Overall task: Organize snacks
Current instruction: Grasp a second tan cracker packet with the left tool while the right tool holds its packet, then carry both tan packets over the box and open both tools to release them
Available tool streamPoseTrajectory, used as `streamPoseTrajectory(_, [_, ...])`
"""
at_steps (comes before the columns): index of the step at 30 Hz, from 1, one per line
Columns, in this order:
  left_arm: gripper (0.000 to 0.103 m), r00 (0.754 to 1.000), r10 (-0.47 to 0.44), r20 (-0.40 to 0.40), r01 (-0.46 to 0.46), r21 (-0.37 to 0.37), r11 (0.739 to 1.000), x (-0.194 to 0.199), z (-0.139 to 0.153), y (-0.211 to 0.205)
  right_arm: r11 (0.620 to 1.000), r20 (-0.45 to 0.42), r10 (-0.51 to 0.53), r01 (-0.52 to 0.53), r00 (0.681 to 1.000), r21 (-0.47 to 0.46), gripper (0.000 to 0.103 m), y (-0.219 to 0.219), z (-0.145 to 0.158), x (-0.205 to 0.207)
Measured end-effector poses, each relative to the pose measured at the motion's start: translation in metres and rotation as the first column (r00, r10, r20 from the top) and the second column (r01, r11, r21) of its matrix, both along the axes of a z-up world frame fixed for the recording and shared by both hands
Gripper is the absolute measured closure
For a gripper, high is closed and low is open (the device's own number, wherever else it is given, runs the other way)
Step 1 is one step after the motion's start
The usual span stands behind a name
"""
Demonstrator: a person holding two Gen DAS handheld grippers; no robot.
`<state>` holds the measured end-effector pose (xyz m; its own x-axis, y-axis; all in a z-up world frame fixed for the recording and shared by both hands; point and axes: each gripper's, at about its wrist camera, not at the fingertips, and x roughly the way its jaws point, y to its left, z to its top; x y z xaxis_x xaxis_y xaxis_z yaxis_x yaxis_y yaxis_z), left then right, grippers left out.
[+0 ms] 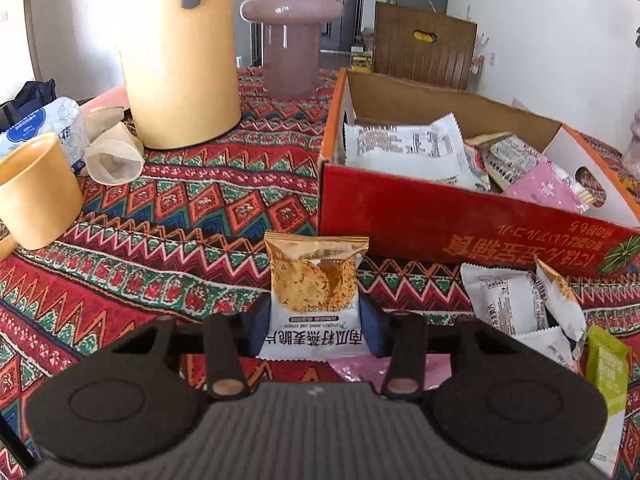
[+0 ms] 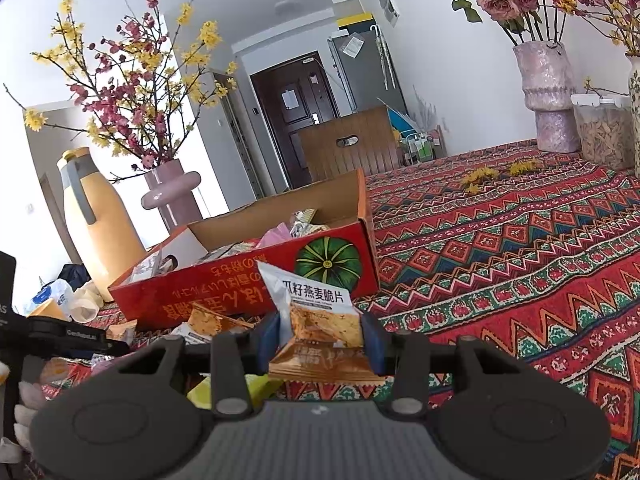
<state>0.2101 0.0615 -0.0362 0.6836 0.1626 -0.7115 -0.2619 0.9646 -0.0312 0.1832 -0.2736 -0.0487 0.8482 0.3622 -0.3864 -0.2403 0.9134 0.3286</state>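
My left gripper (image 1: 316, 326) is shut on an oat crisp packet (image 1: 314, 280), held above the patterned tablecloth in front of the red cardboard box (image 1: 440, 220). The box holds several snack packets (image 1: 404, 146). My right gripper (image 2: 318, 340) is shut on another oat crisp packet (image 2: 316, 316), held near the same box (image 2: 240, 284), in front of its pumpkin picture. Loose packets (image 1: 516, 304) lie on the cloth in front of the box, to the right of my left gripper. A green packet (image 1: 606, 364) lies at the right edge.
A yellow thermos jug (image 1: 180, 60), a pink vase (image 1: 290, 36), a yellow mug (image 1: 36, 192), paper cups (image 1: 114, 156) and a tissue pack (image 1: 40, 124) stand to the left. In the right wrist view, flower vases (image 2: 550, 96) and a jar (image 2: 604, 132) stand far right.
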Motion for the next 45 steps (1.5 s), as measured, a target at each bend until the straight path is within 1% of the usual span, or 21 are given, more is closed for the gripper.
streamPoseTrajectory(8, [0.056,0.995,-0.016,0.101,0.016,-0.005,1.000,-0.025,0.025,0.000,1.000,-0.006,-0.008,0.008,1.000,-0.007,0.060,0.001,0.000,0.001])
streamPoseTrajectory(14, [0.056,0.982,-0.040,0.187,0.043,-0.010,0.999,-0.043,0.050,-0.002,0.999,0.012,-0.022,0.023,1.000,-0.031,0.060,0.004,0.002,-0.003])
streamPoseTrajectory(16, [0.056,0.976,-0.050,0.213,0.052,-0.004,0.999,-0.047,0.058,-0.004,0.999,0.023,-0.025,0.026,0.999,-0.039,0.060,0.006,0.005,-0.005])
streamPoseTrajectory(22, [0.056,0.961,-0.073,0.266,0.077,-0.005,0.997,-0.049,0.077,-0.011,0.999,0.073,-0.023,0.025,0.997,-0.023,0.060,0.009,0.026,-0.010])
streamPoseTrajectory(28, [0.056,0.947,-0.092,0.308,0.100,-0.009,0.995,-0.041,0.092,-0.021,0.999,0.122,-0.002,0.006,0.993,-0.036,0.060,0.025,0.047,-0.004])
streamPoseTrajectory(34, [0.056,0.937,-0.108,0.333,0.118,-0.009,0.993,-0.023,0.102,-0.030,0.998,0.175,0.015,-0.005,0.984,-0.057,0.060,0.041,0.071,0.011])
streamPoseTrajectory(41, [0.056,0.937,-0.103,0.334,0.110,-0.004,0.994,0.007,0.101,-0.035,0.996,0.197,0.031,-0.014,0.980,-0.087,0.060,0.059,0.088,0.045])
streamPoseTrajectory(45, [0.056,0.944,-0.085,0.320,0.092,-0.008,0.996,0.027,0.095,-0.032,0.994,0.190,0.034,-0.012,0.981,-0.113,0.060,0.071,0.090,0.071])
